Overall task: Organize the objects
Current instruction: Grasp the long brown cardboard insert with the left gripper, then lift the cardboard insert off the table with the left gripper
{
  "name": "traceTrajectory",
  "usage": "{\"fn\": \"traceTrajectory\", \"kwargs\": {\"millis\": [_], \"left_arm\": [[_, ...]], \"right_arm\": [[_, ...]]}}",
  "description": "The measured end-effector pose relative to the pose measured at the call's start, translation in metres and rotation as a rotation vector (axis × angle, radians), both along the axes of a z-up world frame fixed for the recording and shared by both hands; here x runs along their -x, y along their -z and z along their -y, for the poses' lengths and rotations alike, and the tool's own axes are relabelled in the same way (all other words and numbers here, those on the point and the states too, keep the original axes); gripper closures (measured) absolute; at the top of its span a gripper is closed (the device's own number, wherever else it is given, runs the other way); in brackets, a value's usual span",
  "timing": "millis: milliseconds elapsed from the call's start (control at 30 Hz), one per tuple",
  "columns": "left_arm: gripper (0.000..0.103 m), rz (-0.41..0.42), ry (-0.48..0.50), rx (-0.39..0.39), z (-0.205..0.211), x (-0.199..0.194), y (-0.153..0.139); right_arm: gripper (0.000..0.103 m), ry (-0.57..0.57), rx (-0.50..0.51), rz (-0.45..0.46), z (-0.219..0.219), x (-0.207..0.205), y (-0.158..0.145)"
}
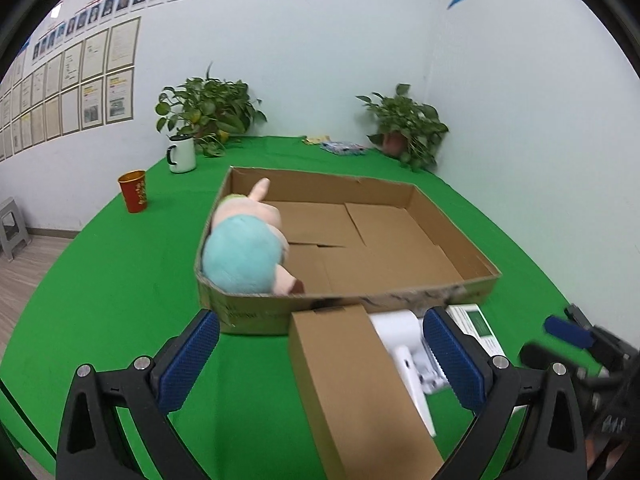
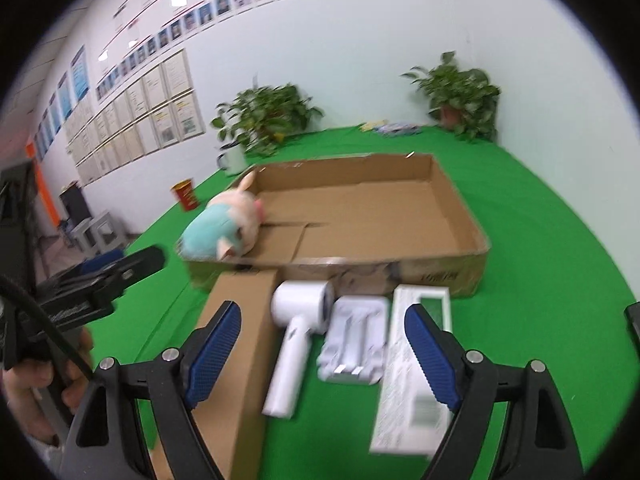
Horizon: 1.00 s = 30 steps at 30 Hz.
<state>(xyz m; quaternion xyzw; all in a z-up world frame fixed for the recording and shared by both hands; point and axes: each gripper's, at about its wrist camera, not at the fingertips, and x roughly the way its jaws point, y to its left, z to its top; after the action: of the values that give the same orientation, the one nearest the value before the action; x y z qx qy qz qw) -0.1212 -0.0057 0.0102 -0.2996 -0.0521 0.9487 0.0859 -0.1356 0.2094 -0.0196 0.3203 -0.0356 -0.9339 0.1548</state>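
Observation:
A plush toy (image 1: 244, 256) in a teal outfit lies in the near left corner of a shallow cardboard tray (image 1: 348, 304). In front of the tray lie a long brown box (image 1: 352, 384), a white hair dryer (image 2: 296, 344), a white accessory pack (image 2: 356, 344) and a long white box (image 2: 412, 380). My left gripper (image 1: 320, 318) hangs open above the brown box with nothing between its fingers. My right gripper (image 2: 322, 314) is open too, above the hair dryer and the pack, and holds nothing. The left gripper (image 2: 120, 264) shows at the left in the right wrist view, held by a hand (image 2: 36, 376).
A green cloth (image 1: 120, 280) covers the table. A red cup (image 1: 134, 191) and a white mug (image 1: 182, 154) stand at the far left. Two potted plants (image 1: 208, 108) (image 1: 408, 124) stand at the back by the wall, with flat packets (image 1: 340, 147) between them. A grey stool (image 1: 12, 228) is on the floor.

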Motion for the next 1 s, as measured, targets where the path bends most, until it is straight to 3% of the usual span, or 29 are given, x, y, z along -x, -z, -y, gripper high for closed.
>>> {"fn": "traceTrajectory", "kwargs": {"millis": [200,367,500,600,667,767,1000], "left_arm": [[0.000,0.082,0.057,-0.022,-0.010,-0.011,0.019],[0.002,0.211,0.137,-0.082,-0.018,-0.012,0.052],[0.006,0.290,0.174,-0.127,-0.020,-0.009,0.073],[0.015,0.334,0.196,-0.164,-0.016,-0.007,0.084],[0.028,0.364,0.215,-0.194,-0.013,-0.005,0.091],[0.034,0.407,0.219,-0.215,-0.007,-0.004,0.101],[0.036,0.420,0.225,-0.256,0.007,-0.009,0.108]], "right_arm": [[0.019,-0.155,0.008,0.090,0.029,-0.037,0.028],[0.019,-0.220,-0.018,0.157,0.052,-0.063,0.055],[0.019,-0.240,-0.076,0.136,0.066,-0.077,0.062],[0.019,-0.254,-0.102,0.125,0.077,-0.082,0.065],[0.019,-0.258,-0.127,0.112,0.085,-0.085,0.067],[0.020,-0.244,-0.148,0.102,0.092,-0.085,0.069],[0.019,-0.232,-0.170,0.110,0.103,-0.083,0.071]]}}
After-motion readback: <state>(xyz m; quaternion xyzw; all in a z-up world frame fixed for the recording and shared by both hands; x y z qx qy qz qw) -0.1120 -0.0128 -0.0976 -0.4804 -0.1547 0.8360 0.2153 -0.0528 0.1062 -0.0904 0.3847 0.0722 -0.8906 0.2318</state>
